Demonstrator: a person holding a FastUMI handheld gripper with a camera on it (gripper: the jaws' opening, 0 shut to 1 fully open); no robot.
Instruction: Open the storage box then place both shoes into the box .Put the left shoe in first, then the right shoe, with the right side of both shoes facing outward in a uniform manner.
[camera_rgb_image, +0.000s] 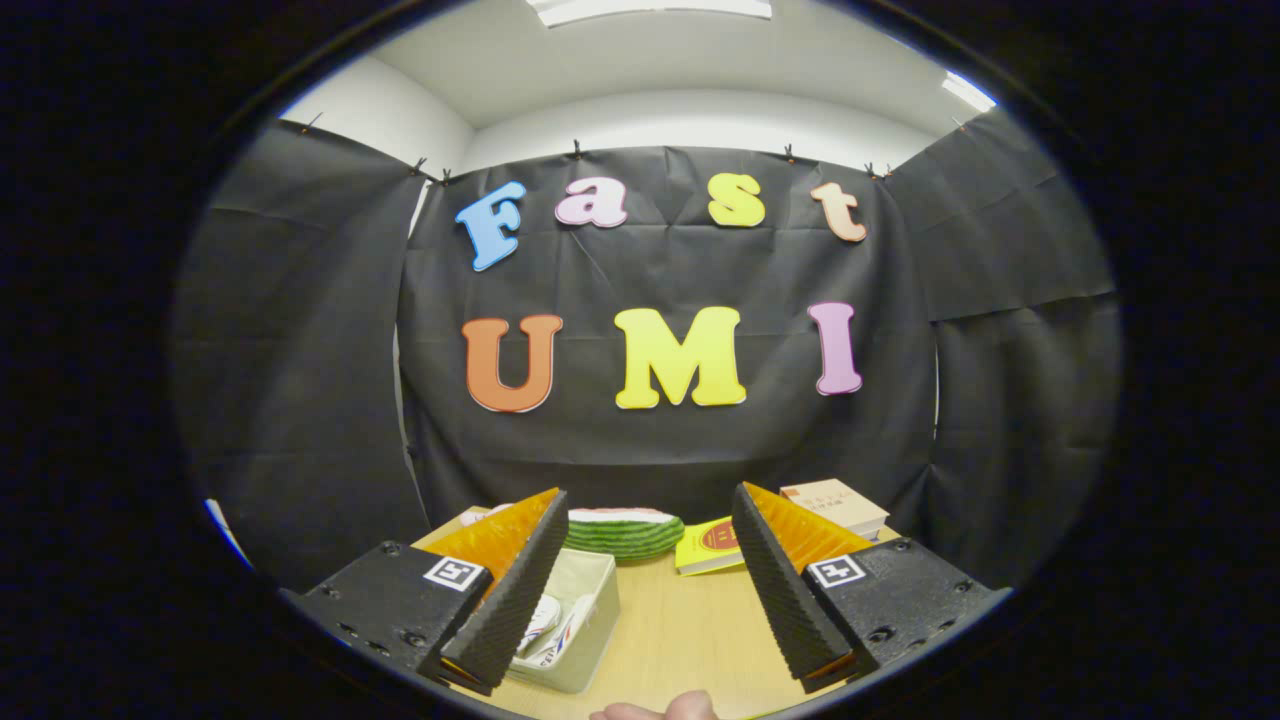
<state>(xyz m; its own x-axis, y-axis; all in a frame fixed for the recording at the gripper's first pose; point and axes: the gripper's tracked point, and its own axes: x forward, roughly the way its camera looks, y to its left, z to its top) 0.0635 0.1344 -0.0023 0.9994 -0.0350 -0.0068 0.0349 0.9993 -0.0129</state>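
A: What sits nearest?

B: A bit of a person's hand (655, 709), just fingertips, lies at the near rim of the worktop (680, 630), between the two fingers of the gripper (645, 505).

A: And how is the gripper set?

B: Spread wide. Its fingers (515, 590) stand well apart with bare wood between them, and nothing is pinched. Each carries a ridged pad on its inner face and a small square marker on the block behind it.

A: Where is the storage box?

B: The storage box (580, 610) rests on the worktop just beside the left finger, partly tucked behind it. It is pale, open at the top, and its near wall faces the gap between the fingers.

A: Anything in it?

B: Yes, a white shoe (548, 622) lies inside with red and blue marks on it. The finger hides much of the box, so I cannot tell whether it holds one shoe or two, nor which way they face.

A: What lies beyond the fingers?

B: A green striped thing shaped like a watermelon slice (622, 533), with a pale and red top, lies flat past the box. To its right, a yellow booklet (708, 548) lies partly behind the right finger. Farther right, a book (838, 505) with a light cover sits near the worktop's far corner.

A: And behind all that?

B: Black cloth (680, 440) hangs as the booth's wall, clipped along its top edge, with a white wall and ceiling lights above.
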